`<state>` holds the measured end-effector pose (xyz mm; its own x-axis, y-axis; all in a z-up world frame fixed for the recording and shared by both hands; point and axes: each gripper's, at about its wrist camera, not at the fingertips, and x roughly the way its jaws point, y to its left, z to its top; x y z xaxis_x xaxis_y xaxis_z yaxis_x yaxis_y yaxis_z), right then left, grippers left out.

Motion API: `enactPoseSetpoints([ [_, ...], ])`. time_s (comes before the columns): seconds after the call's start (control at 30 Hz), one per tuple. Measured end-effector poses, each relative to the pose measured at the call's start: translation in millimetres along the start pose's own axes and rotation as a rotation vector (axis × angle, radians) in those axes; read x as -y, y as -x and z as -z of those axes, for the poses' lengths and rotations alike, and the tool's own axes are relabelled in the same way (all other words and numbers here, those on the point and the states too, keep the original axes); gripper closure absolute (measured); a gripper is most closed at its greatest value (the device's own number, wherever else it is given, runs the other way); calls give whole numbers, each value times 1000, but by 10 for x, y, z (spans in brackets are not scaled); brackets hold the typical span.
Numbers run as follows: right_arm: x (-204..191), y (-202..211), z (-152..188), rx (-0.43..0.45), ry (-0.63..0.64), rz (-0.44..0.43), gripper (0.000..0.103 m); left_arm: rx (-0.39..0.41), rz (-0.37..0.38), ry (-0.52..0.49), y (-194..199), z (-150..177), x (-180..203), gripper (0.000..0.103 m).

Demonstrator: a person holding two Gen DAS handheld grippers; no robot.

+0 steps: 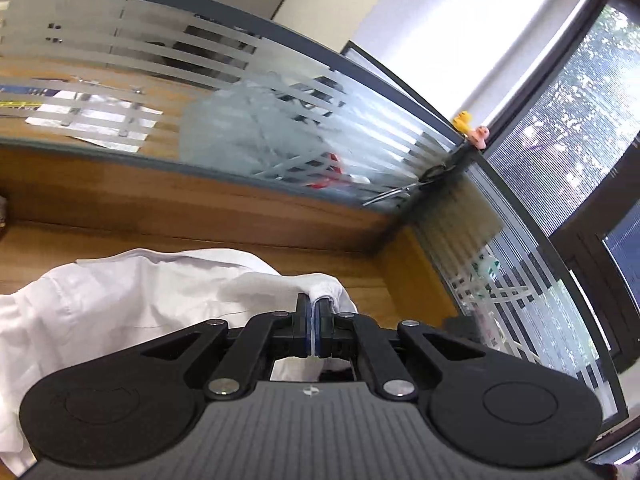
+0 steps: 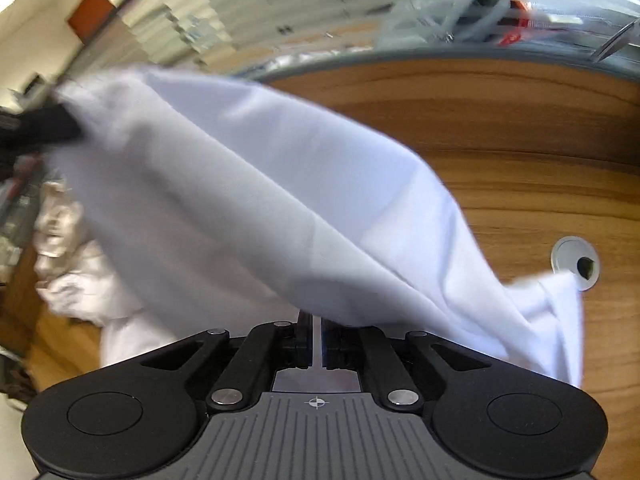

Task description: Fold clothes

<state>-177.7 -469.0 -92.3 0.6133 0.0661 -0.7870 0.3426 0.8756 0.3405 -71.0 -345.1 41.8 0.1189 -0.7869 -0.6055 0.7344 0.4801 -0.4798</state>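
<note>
White, thin, woven cotton-like garment [image 1: 120,300], seen first from the left wrist: heaped low on the brown wood-grain desk [image 1: 200,208], near the frosted striped glass partition [image 1: 280,92]. Bunched edge pinched in the left gripper [image 1: 314,308], jaws clenched on a rolled fold of the cloth with almost no gap. Looks light, limp and easily creased; likely to sag wherever unsupported. Steel scissors [image 1: 400,190] resting by the partition's corner, well apart from the cloth. From the right wrist: same white garment [image 2: 260,200] stretched as a hanging sheet across the view, lifted off the desk [image 2: 520,140], one end drawn up toward a dark shape at far left, the other trailing beside the round grey cable grommet [image 2: 576,262]. Right gripper [image 2: 316,336] nearly closed, a narrow slit between the jaws; cloth drapes over the tips, but whether any is actually pinched cannot be told. Probably best taken at seams, hems or corners, where doubled fabric gives thicker purchase; single layers likely to slip from smooth pads.
</note>
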Motion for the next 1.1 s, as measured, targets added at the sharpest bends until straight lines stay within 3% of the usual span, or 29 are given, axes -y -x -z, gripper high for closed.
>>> enactPoseSetpoints([
  [0.03,-8,-96,-5,-7,-1,12,90,-4,0,0,-16,5,3,102],
  [0.1,-13,-232,-6,-5,6,39,70,-11,-7,-2,-59,18,1,102],
  [0.33,-15,-582,-66,-41,72,49,60,-34,-53,11,-271,55,-144,102],
  [0.43,58,-754,-65,-69,63,22,73,-36,-74,16,-375,86,-246,102],
  [0.47,97,-794,-60,-78,46,3,99,-34,-79,16,-396,92,-279,101],
  [0.53,177,-785,-54,-86,-6,-24,100,-25,-98,-9,-407,104,-313,92],
  [0.6,225,-656,-59,-68,-39,-56,100,-14,-126,-87,-375,149,-274,51],
  [0.67,253,-450,-66,-43,-61,-89,100,-17,-122,-163,-344,248,-228,37],
  [0.77,283,-106,-61,-5,-79,-118,100,-49,-77,-232,-349,498,-182,29],
  [0.87,332,195,-49,34,-118,-152,100,-90,-62,-235,-418,776,-179,23],
  [0.93,362,361,-42,59,-153,-176,100,-118,-74,-230,-504,915,-162,22],
  [1.07,507,528,-145,98,-223,-235,100,-100,-142,-262,-690,1093,-61,22],
  [1.1,488,584,-104,107,-238,-248,100,-99,-156,-277,-747,1120,-39,25],
])
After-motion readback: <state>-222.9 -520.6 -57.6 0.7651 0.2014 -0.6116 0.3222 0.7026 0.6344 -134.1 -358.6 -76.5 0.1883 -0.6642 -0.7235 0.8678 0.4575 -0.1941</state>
